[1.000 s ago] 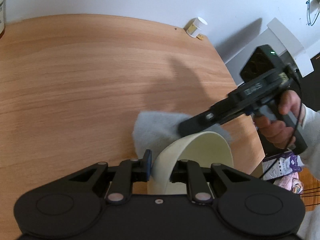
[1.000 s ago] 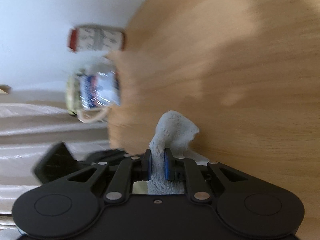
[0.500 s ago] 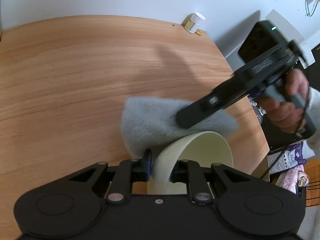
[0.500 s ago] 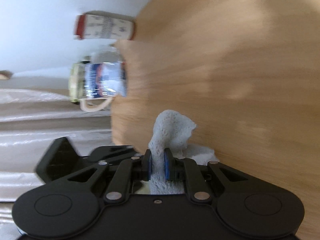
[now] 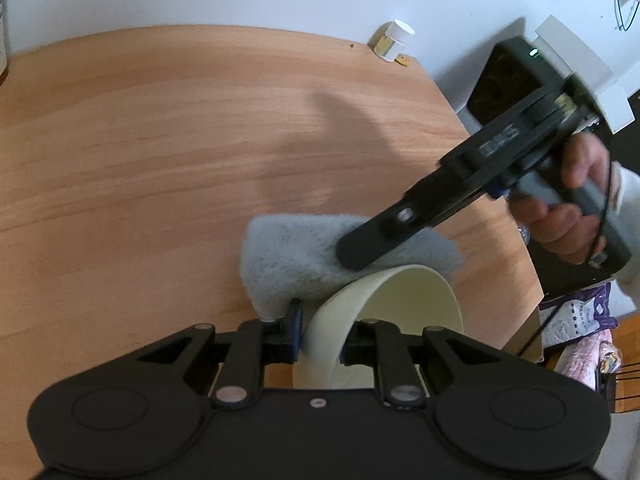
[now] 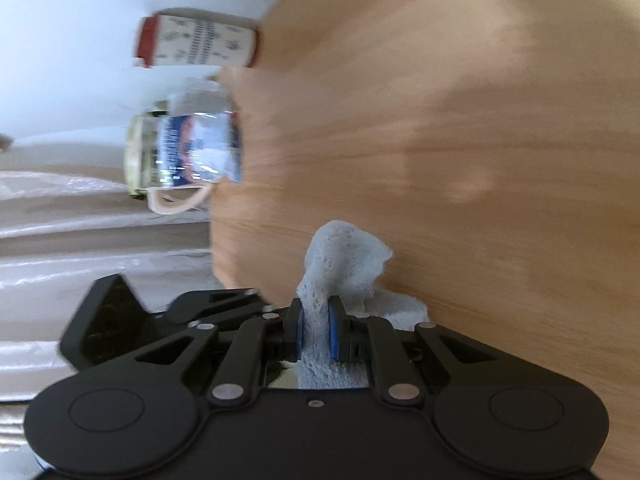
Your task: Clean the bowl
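Left gripper [image 5: 324, 338] clamps the bowl [image 5: 384, 312] wall, bottom centre of the left wrist view, tilted above the table [image 5: 160, 140]. Right gripper [image 6: 314, 334] grips the cloth [image 6: 344, 256] behind the rim. Risk: hard wiping levers the thin rim out of the pinch; bowl drops near the table edge.

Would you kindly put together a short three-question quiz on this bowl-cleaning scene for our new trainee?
1. True or false: the left hand-held gripper is clamped on the rim of the cream bowl.
2. What does the right hand-held gripper hold: A) a sponge, B) a pale grey cloth, C) a brush?
3. Fill in: the bowl sits on a ___ table.

Key: 1 true; 2 B; 3 wooden.
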A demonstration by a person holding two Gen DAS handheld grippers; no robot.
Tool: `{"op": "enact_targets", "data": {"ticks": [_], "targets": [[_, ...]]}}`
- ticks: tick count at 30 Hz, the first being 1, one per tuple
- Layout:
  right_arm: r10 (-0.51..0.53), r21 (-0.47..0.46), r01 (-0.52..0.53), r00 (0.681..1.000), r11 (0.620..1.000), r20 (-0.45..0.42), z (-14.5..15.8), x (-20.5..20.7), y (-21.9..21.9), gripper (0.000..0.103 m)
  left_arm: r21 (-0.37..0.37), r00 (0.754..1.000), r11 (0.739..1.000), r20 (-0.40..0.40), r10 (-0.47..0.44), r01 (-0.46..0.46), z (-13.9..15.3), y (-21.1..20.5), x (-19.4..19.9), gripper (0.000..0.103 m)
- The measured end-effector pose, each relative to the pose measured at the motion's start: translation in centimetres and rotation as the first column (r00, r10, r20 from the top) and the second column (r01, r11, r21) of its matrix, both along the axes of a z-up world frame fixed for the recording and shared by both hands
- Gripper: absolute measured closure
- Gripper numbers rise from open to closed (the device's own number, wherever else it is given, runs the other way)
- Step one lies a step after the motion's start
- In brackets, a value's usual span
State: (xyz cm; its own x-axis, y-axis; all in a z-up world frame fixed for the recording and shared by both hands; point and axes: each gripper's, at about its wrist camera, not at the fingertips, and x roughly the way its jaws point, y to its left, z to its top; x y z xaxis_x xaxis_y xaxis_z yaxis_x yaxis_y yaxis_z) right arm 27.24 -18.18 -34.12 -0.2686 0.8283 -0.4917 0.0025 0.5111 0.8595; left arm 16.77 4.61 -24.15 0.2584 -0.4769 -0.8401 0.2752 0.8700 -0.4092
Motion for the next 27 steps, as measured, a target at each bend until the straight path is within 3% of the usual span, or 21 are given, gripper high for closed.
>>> {"op": "enact_targets", "data": {"ticks": [5, 14, 19, 27], "targets": [[-0.036, 0.008, 0.036, 0.998, 0.999, -0.044, -1.6, -0.4, -0.4, 0.089, -0.018, 0.999, 0.999, 0.003, 0.035, -0.035, 0.3, 0.7, 0.0, 0.087], [-0.101, 0.06, 0.103, 0.994, 0.993, -0.042, -1.5, -0.7, -1.1, 0.088, -0.065, 0.994, 0.992, 0.01, 0.108, -0.107, 0.6, 2.1, 0.0, 0.087], [-0.222, 0.203, 0.228, 0.974, 0.952, -0.052, 0.0, -1.0, -3.3, 0.088, -0.115, 0.98, 0.973, -0.006, 0.199, -0.198, 0.4, 3.2, 0.0, 0.087], [-0.352, 0.244, 0.362, 0.932, 0.9, -0.082, -0.2, -1.9, -5.0, 0.089, -0.187, 0.945, 0.926, -0.058, 0.323, -0.328, -0.4, 4.2, 0.2, 0.086]]}}
